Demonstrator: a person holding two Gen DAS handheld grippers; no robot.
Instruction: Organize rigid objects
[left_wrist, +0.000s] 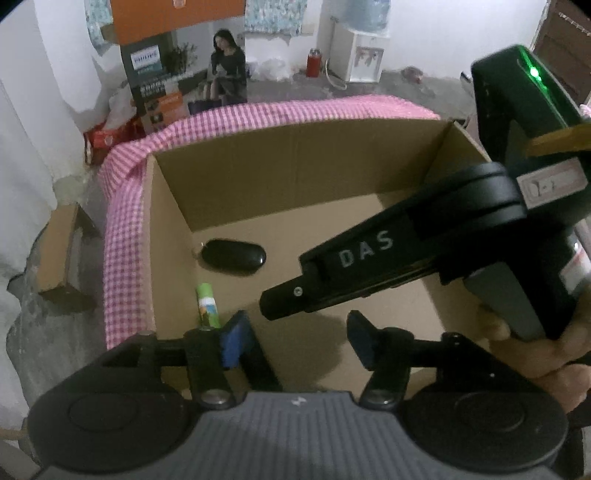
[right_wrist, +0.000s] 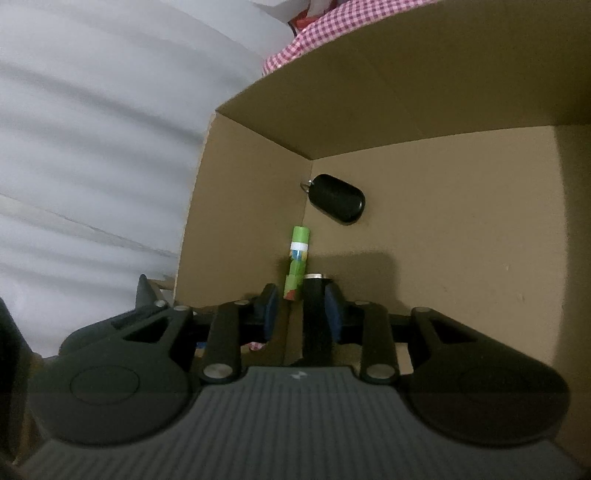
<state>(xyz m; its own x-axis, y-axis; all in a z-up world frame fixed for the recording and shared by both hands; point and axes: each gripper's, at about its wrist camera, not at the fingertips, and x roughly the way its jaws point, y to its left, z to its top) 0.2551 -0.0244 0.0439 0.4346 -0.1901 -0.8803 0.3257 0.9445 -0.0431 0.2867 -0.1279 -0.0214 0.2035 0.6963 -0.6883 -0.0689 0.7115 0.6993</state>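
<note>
**Left wrist view.** Left gripper (left_wrist: 298, 338) hangs over the near edge of the cardboard box (left_wrist: 295, 162), its jaws spread wide with nothing between them. The right gripper (left_wrist: 284, 299) reaches in from the right and points down and left toward the box floor; from this side its jaws cannot be read. Two items lie by the left wall. A black key fob (left_wrist: 234, 256), oval and glossy with a small ring at its left end, lies farther in, and a green tube (left_wrist: 207, 304) lies nearer, its long axis along the wall. Both are ahead and to the left of the left gripper, and the tube is just beyond the left finger. A pink checked cloth (left_wrist: 122, 236) drapes outside the box.

**Right wrist view.** Right gripper (right_wrist: 301, 308) is low inside the box (right_wrist: 406, 92), with its jaws parted. A black cylinder (right_wrist: 314, 295) with a silver end cap lies along the gripper's axis. It sits against the right pad (right_wrist: 334, 308), and a visible gap separates it from the left pad (right_wrist: 271, 308). It therefore appears released rather than clamped, though contact beneath it is hidden. The green tube (right_wrist: 297, 260) lies just left of the cylinder and nearly parallel to it. The key fob (right_wrist: 338, 199) sits beyond, near the corner. The likely next move is a straight withdrawal by the right hand, with a risk of nudging the adjacent tube.
</note>
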